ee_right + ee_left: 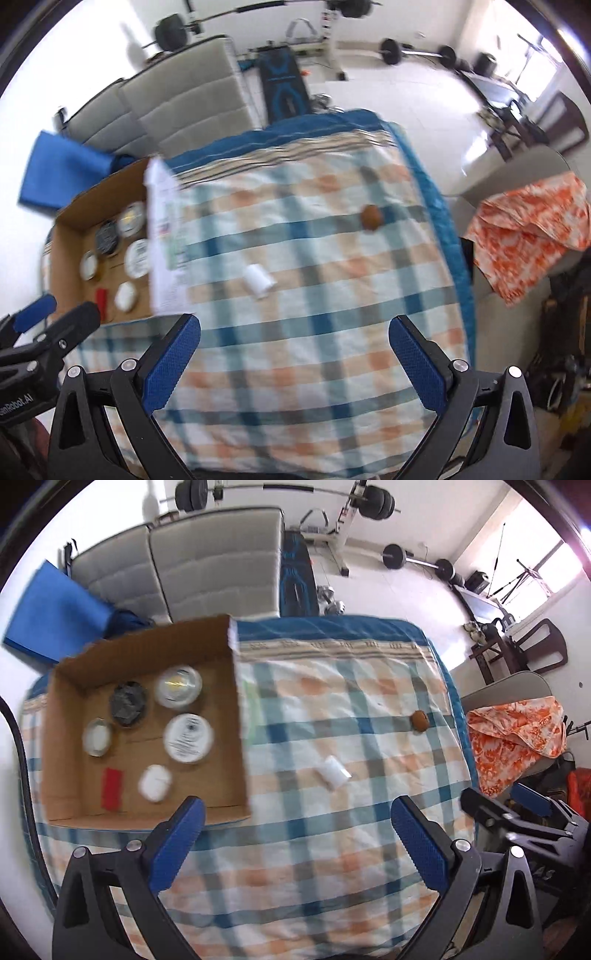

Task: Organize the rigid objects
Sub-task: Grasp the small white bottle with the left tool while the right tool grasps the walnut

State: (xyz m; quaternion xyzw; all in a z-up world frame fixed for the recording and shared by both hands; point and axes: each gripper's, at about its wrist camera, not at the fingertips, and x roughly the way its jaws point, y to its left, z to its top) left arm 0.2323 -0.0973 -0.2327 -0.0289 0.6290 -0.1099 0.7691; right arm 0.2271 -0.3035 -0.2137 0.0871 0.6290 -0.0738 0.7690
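An open cardboard box [236, 716] [70, 280] sits on the left of the checked cloth. Inside lie several items: a clear round jar [178, 685], a dark crumpled-looking item [127, 703], a white round lid [188, 737], a small tin [97, 736], a white case [155, 782] and a red block [112, 788]. On the cloth lie a small white bottle [334, 771] [258, 279] and a brown rounded object [420, 720] [371, 217]. My left gripper [297, 823] hovers open above the cloth's near part. My right gripper [293, 341] is open too, holding nothing.
The table's cloth [332, 849] ends at the right beside a chair with an orange patterned fabric [517, 734]. A grey cushioned seat back [214, 557], a blue mat [55, 609] and weight equipment [369, 502] stand beyond the far edge.
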